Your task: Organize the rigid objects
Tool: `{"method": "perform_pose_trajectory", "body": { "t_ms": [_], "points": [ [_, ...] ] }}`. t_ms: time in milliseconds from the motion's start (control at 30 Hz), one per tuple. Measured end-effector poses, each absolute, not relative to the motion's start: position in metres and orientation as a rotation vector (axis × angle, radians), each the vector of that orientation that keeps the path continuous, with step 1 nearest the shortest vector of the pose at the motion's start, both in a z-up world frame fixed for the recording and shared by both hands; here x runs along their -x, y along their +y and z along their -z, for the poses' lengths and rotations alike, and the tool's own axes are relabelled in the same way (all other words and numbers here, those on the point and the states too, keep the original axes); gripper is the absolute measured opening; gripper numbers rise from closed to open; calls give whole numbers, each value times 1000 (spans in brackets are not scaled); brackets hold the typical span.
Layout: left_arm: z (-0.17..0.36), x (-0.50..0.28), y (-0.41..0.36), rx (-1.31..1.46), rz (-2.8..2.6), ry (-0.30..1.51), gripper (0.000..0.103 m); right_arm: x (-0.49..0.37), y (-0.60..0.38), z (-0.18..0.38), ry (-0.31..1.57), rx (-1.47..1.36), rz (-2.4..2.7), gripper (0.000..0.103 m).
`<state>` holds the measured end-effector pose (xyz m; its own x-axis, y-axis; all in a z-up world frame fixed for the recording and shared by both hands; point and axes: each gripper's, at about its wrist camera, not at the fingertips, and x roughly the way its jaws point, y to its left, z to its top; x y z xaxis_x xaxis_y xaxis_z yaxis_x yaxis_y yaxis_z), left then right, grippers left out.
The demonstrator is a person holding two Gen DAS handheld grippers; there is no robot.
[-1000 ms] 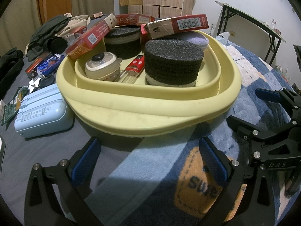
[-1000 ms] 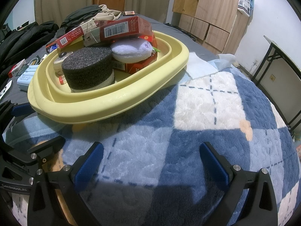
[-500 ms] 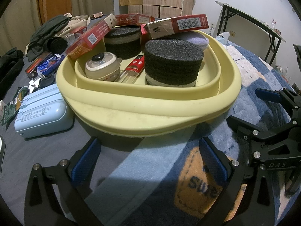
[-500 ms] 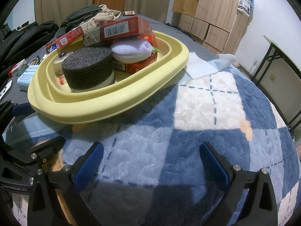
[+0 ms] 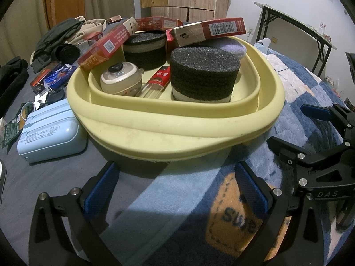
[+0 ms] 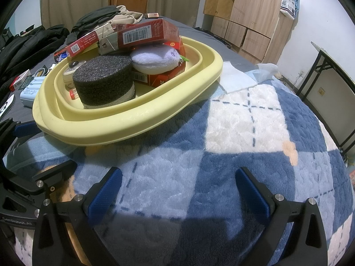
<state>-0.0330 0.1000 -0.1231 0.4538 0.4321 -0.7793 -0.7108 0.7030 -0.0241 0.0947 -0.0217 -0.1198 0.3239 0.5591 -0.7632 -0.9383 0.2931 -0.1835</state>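
Note:
A pale yellow basin (image 5: 177, 130) (image 6: 137, 119) rests on the bed, filled with two black foam cylinders (image 5: 204, 73) (image 6: 104, 79), red cartons (image 5: 210, 31) (image 6: 142, 35), a cream round device (image 5: 121, 79), a small red box (image 5: 160, 76) and a lilac plush pad (image 6: 155, 59). My left gripper (image 5: 177, 190) hovers open just in front of the basin's near rim, holding nothing. Off to the basin's right, my right gripper (image 6: 177, 190) stands open over the blue checked blanket (image 6: 244, 133), empty.
A light blue case (image 5: 51, 130) lies left of the basin, with small packets (image 5: 51, 77) and dark clothes (image 5: 60, 37) behind it. White tissues (image 6: 239, 77) lie past the basin's right side. A black-legged table (image 5: 295, 22) and wooden cabinets (image 6: 250, 11) stand beyond the bed.

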Motion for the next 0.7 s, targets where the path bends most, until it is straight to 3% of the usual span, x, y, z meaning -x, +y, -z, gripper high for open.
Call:
{"method": "perform_pose_trajectory", "body": {
  "t_ms": [700],
  "points": [
    [122,32,100,371,-727,835,103,-95,-21,120,647,701,-1095,103]
  ]
}}
